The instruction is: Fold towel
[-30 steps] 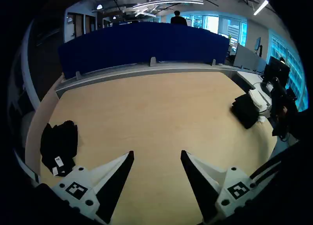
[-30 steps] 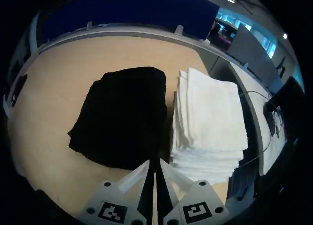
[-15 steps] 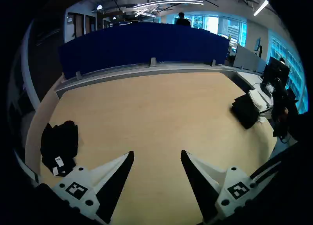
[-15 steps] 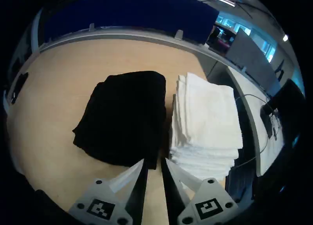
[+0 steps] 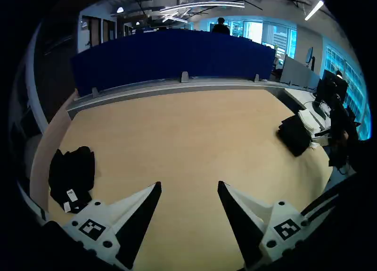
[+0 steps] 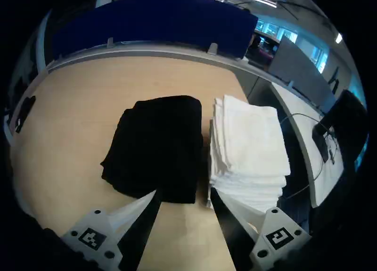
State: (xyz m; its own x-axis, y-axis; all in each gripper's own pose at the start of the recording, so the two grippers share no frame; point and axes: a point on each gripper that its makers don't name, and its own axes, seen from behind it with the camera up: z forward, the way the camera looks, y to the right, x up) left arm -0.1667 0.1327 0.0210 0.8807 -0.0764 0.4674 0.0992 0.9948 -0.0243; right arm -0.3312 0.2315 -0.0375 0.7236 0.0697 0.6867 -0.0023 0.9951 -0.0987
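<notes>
In the right gripper view a stack of folded black towels lies beside a stack of folded white towels on the wooden table. My right gripper hovers open just in front of the gap between the two stacks, holding nothing. In the left gripper view my left gripper stands open over bare tabletop, with a crumpled black towel at the near left. The two stacks, black and white, appear far right, with the other gripper and a hand beside them.
A blue partition runs along the table's far edge. A person stands behind it. Monitors and cables sit on the neighbouring desk at right. A black device lies on the white desk past the white stack.
My right gripper has opened from shut and drawn back a little from the stacks. The left gripper has stayed put; the person behind the partition has shifted.
</notes>
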